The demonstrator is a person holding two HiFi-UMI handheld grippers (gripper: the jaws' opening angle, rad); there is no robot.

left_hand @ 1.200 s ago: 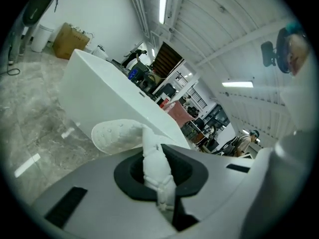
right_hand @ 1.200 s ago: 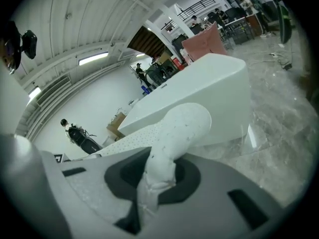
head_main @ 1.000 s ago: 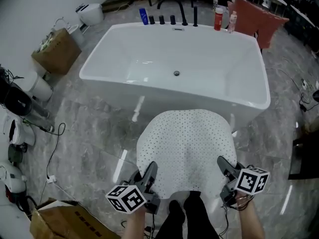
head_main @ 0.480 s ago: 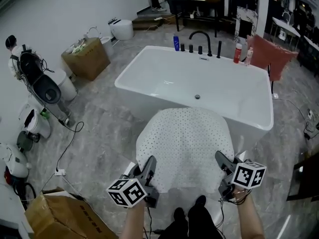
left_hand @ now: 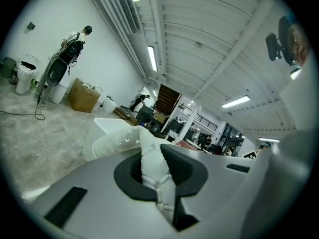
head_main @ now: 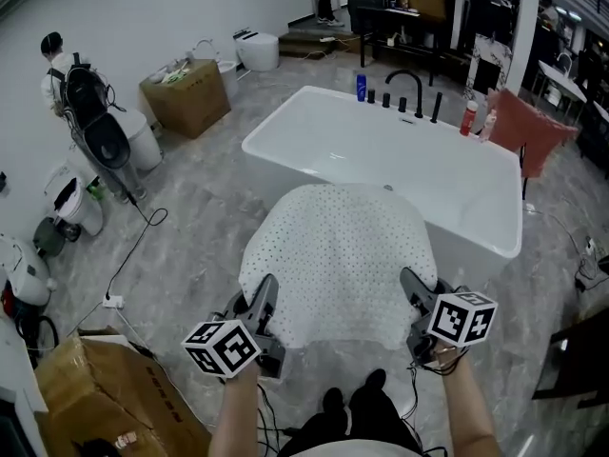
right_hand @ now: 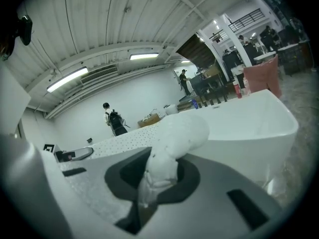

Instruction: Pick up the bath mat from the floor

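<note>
Left gripper [head_main: 265, 291] and right gripper [head_main: 412, 282] each pinch a near corner of the bath mat [head_main: 338, 250], spread out before the bathtub [head_main: 381, 146]

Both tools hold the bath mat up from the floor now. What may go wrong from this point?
1. The left tool and the right tool each pinch only a small bunch at the near edge of the bath mat; it might slip out.
2. The mat's far end overlaps the bathtub in the head view; it may catch on the rim.
3. The spread mat hides the floor ahead, and a cable lies nearby: a possible trip.
</note>
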